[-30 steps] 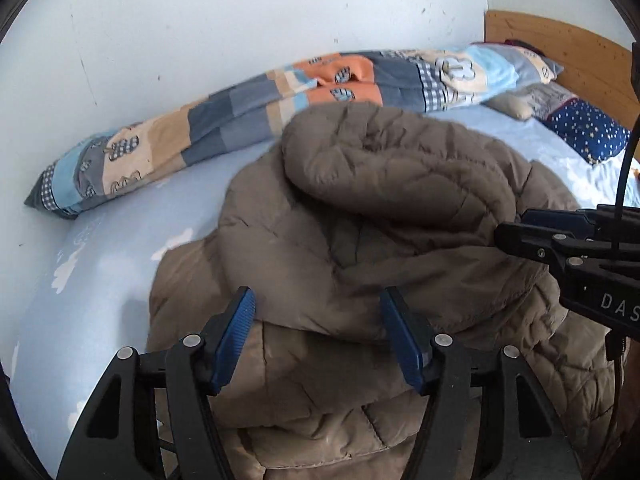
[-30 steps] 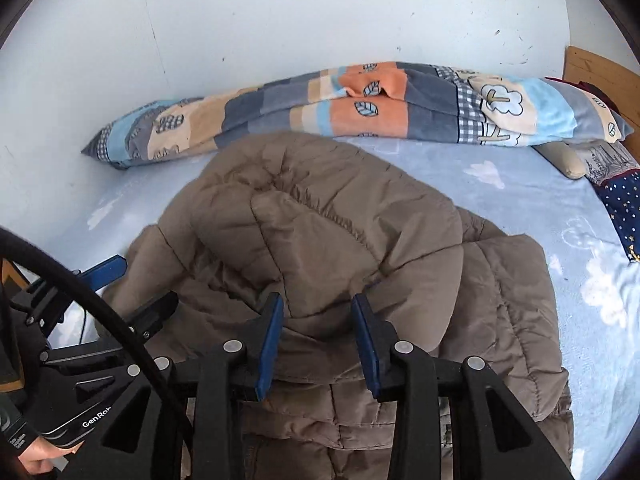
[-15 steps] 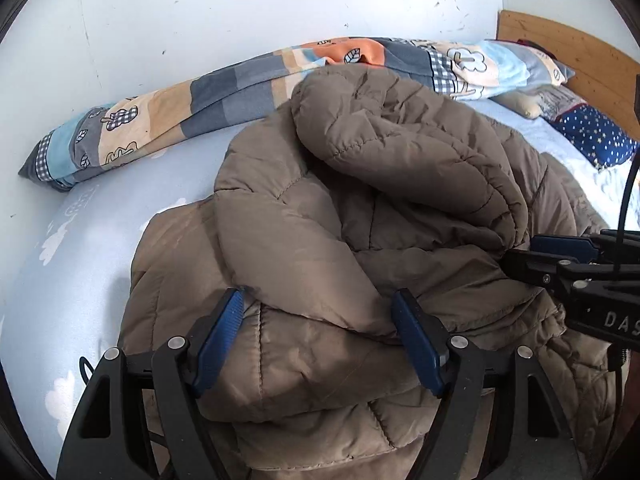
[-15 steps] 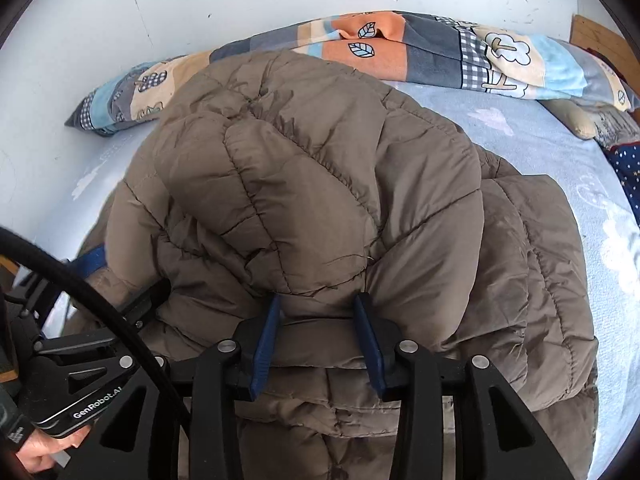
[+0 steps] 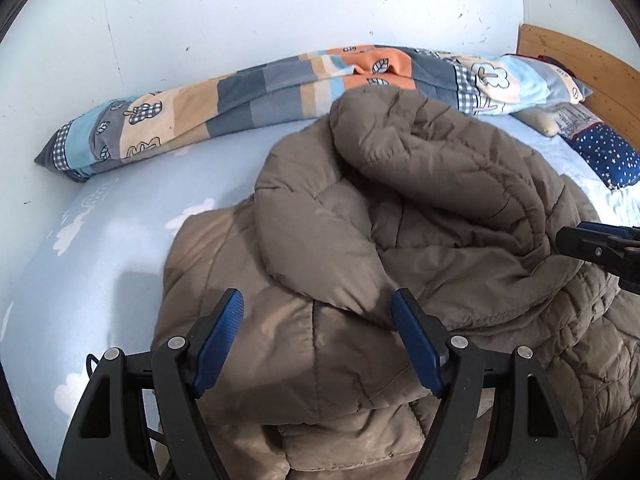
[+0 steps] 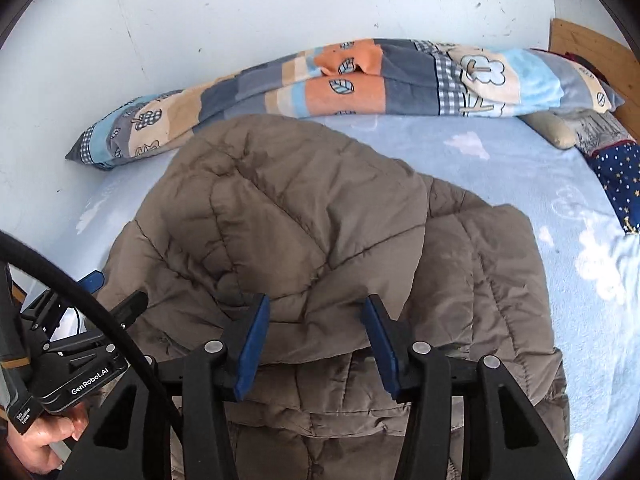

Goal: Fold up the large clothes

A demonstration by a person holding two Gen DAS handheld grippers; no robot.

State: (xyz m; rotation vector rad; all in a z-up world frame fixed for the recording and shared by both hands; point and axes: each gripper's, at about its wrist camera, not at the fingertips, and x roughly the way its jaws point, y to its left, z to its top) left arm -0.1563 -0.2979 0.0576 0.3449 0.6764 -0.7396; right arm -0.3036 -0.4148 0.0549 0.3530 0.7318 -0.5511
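1. Brown quilted puffer jacket (image 5: 400, 240) lies in a folded heap on the light blue bed sheet (image 5: 120, 248), near the front edge of the bed; the right wrist view shows its upper layer doubled over onto the lower part (image 6: 288, 216).
2. In the left wrist view a rolled, padded section of the jacket sits on top toward the far side, with stitched seams visible along its rim.
3. Left gripper (image 5: 318, 336) hovers low over the near left part of the jacket with its blue-padded fingers (image 5: 218, 336) spread wide, holding nothing.
4. Right gripper (image 6: 316, 340) is at the near edge of the folded layer, its jaws apart with the fabric edge showing between them; whether the pads touch the cloth cannot be told.
5. Each gripper shows at the edge of the other's view, so the two are near each other, side by side.
6. Along the white wall (image 5: 280, 8) lies a long patchwork blanket roll (image 6: 360, 80) in orange, grey, blue and beige.
7. At the far right are a navy star-patterned pillow (image 5: 608, 156) and a wooden headboard (image 5: 580, 60).
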